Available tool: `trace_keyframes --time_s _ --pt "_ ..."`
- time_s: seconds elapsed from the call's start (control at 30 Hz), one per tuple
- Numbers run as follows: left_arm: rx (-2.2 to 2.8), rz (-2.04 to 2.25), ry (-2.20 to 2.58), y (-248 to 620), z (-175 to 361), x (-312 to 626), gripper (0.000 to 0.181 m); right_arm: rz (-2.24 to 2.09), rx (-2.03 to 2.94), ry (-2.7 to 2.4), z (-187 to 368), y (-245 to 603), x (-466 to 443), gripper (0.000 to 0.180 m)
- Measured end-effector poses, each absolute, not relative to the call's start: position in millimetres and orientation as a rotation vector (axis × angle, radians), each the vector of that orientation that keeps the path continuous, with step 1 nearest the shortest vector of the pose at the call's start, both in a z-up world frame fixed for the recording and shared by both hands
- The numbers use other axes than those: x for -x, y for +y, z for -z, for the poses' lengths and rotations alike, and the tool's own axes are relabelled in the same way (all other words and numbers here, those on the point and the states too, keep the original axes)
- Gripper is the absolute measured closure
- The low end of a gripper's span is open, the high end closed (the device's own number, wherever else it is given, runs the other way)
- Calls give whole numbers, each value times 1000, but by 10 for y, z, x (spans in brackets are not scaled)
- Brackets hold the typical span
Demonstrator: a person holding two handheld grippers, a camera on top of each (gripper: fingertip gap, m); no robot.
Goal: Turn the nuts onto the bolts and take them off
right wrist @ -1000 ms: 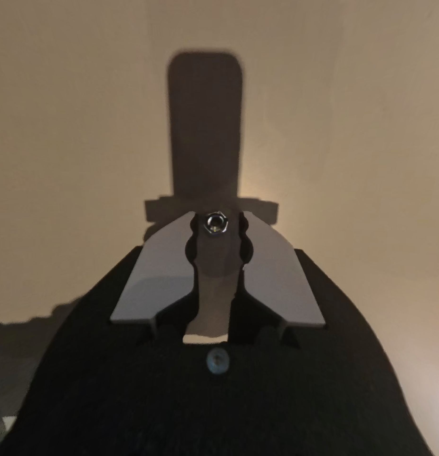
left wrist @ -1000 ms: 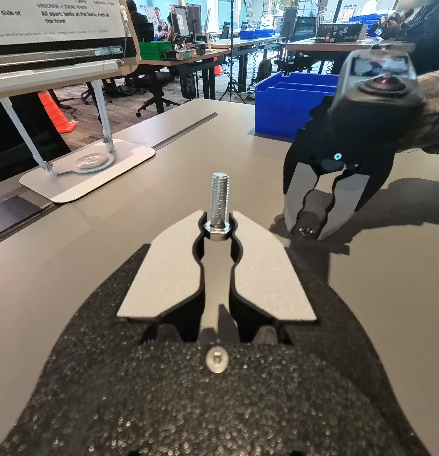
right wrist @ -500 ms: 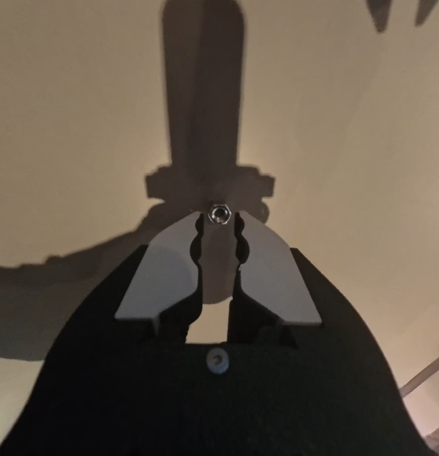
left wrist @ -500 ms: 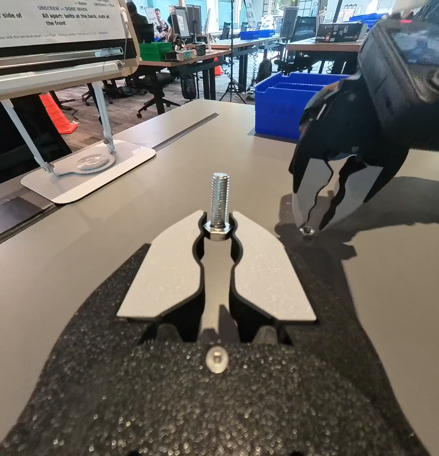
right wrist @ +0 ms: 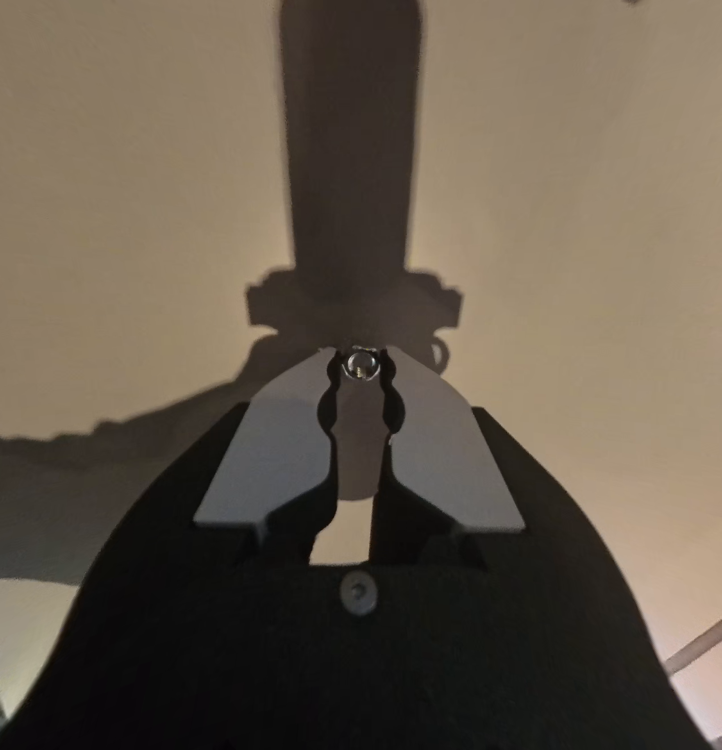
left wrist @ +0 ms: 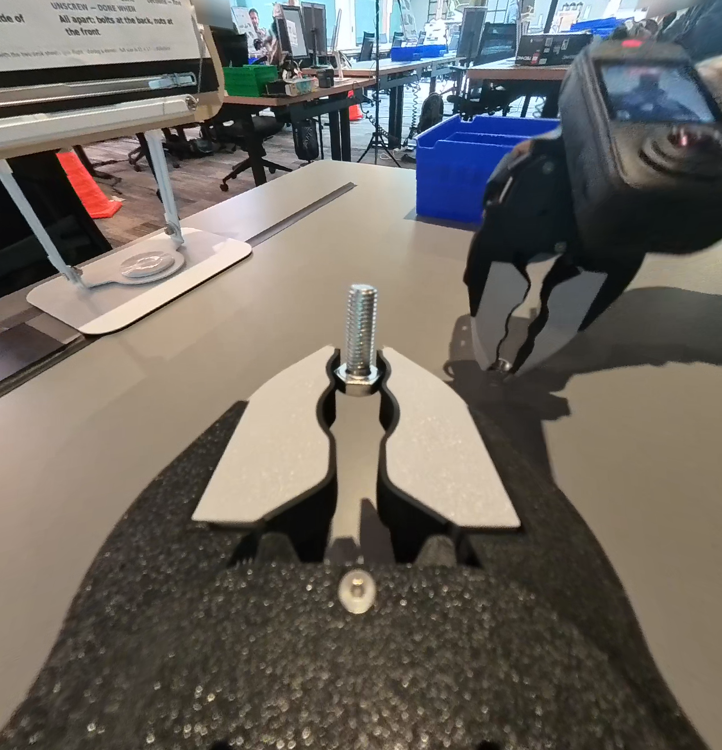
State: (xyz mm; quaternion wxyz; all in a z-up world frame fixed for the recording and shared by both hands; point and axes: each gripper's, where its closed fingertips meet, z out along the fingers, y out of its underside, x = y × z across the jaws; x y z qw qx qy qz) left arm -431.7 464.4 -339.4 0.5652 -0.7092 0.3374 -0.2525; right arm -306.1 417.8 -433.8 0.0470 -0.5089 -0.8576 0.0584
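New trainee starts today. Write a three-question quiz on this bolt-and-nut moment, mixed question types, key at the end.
1. True or false: the bolt stands upright with its threaded end up.
2. What does the right gripper pinch at its tips? A) a washer B) a nut C) a cone
3. Fill in: the left gripper grips the bolt by its hex ____.

Key: 1 true; 2 B; 3 head. The nut is not yet on the bolt; the blue bin sits behind.

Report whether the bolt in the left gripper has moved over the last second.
No. The bolt stands upright in the same spot against the white stand base, its head clamped in the left gripper.
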Motion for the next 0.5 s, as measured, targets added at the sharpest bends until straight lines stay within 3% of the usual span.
trace_keyframes --time_s 0.33,0.5 --pt "1631 640 973 4415 3497 3947 164 -390 1384 -2349 3019 4174 3620 162" --pt "1618 647 1018 4329 3497 3834 165 -401 1284 -2364 2851 4076 3872 162"
